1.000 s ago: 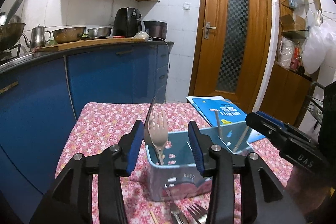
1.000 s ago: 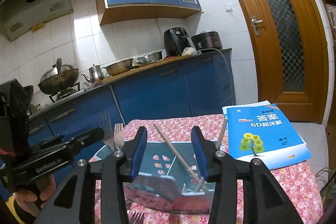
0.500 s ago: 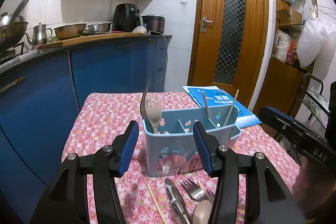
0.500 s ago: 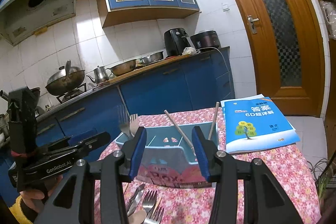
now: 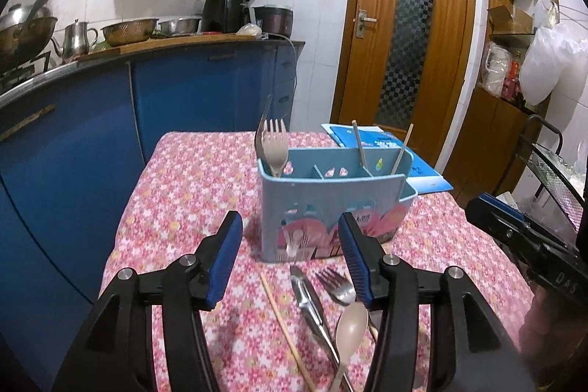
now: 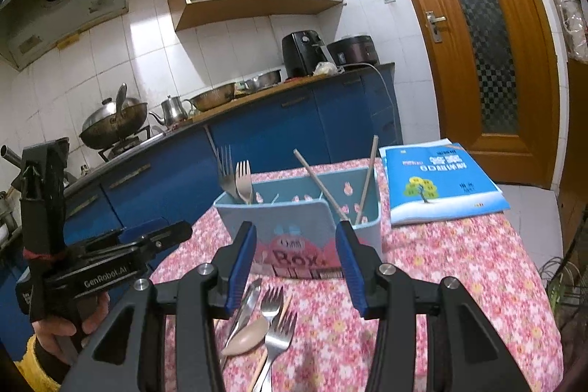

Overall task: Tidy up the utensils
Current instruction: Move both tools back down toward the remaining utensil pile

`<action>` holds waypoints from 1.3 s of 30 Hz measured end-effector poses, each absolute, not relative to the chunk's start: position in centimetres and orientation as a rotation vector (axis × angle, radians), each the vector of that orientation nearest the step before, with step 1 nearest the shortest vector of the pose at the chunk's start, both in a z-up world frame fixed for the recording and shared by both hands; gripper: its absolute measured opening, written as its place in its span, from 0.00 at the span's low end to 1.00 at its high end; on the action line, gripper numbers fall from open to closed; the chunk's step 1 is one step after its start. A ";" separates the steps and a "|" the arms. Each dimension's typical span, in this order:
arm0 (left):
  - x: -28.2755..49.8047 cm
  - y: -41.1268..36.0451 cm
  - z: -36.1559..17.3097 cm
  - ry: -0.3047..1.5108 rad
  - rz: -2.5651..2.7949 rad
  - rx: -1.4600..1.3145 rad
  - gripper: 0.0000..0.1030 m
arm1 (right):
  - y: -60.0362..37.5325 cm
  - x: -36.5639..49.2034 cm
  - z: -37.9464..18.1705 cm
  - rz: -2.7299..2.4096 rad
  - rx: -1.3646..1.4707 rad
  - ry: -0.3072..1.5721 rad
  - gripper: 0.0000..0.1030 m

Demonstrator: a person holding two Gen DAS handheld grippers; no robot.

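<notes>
Floral tablecloth under both grippers' fingers, half-open, empty, left pair just widened.

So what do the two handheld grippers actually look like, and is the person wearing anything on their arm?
Both the left gripper and the right gripper have black frames, silver pivot bolts and ribbed blue pads. The left one's side reads "GenRobot.AI" in white lettering. A yellow sleeve cuff shows at the left wrist.
</notes>
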State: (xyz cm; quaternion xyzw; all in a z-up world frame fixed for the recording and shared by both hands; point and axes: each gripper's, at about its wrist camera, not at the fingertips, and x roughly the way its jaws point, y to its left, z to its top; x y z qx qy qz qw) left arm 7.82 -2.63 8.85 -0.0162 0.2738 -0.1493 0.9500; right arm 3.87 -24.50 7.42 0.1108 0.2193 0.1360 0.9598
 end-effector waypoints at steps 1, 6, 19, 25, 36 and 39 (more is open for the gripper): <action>7.6 -2.4 8.7 0.562 -0.303 -0.036 0.54 | -24.5 3.7 7.3 0.275 0.226 0.449 0.47; 6.6 -1.9 8.5 0.579 -0.297 -0.040 0.54 | -24.6 2.7 6.6 0.265 0.239 0.481 0.47; 5.1 -0.5 7.0 0.645 -0.269 -0.060 0.54 | -24.7 1.3 4.4 0.247 0.258 0.553 0.47; 5.0 -0.1 5.8 0.690 -0.261 -0.063 0.54 | -25.1 1.2 3.1 0.236 0.271 0.594 0.47; 6.5 -1.8 2.8 0.822 -0.264 -0.025 0.54 | -25.6 1.0 1.7 0.233 0.291 0.633 0.49; 6.9 -2.5 1.9 0.864 -0.268 -0.001 0.54 | -26.0 1.1 1.4 0.233 0.303 0.637 0.49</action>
